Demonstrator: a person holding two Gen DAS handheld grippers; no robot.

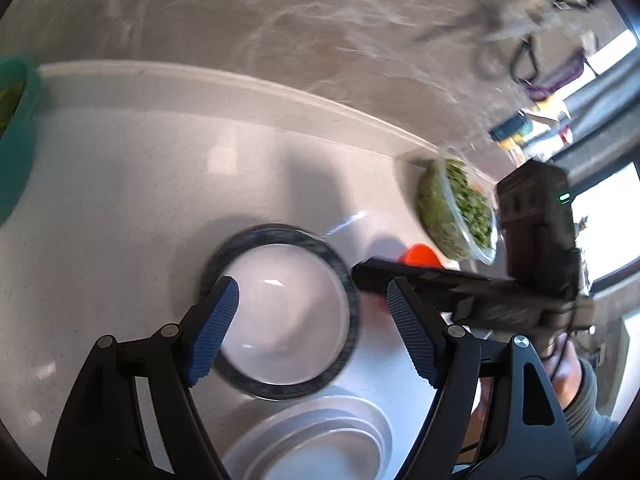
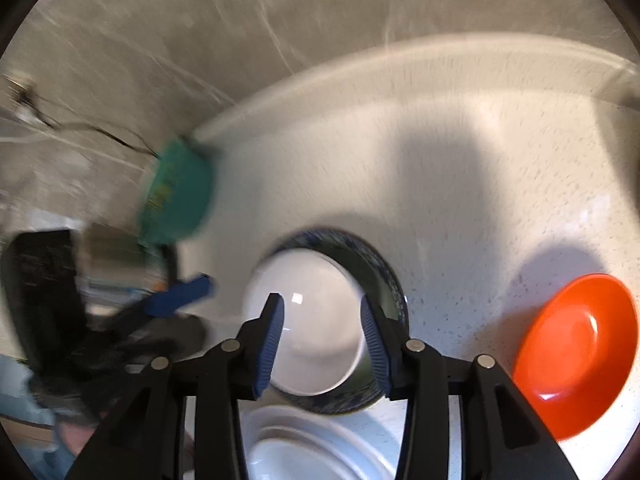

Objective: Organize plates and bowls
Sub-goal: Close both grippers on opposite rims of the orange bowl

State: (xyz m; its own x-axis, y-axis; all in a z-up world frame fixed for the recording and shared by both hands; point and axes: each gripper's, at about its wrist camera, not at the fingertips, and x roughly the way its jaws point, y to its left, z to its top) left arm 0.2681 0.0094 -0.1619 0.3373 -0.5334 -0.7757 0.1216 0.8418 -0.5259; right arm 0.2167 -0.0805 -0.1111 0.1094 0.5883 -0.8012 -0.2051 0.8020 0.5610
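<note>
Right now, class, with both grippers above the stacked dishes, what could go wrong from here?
1. The white bowl sits off-centre in the dark blue-rimmed bowl; a nudge might tip it.
2. The open right gripper hangs over it and could clip its rim.
3. The orange plastic bowl and the clear tub of greens lie close by, so a sideways sweep may knock them.

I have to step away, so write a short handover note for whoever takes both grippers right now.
Left gripper: open, empty, above the dishes.
Right gripper: open, empty, same spot.
White bowl sits inside the dark-rimmed bowl; that nesting is done.
White plates are stacked in front of it.
Left: orange bowl stands alone; the green bowl and clear salad bowl sit by the counter's back edge.
</note>
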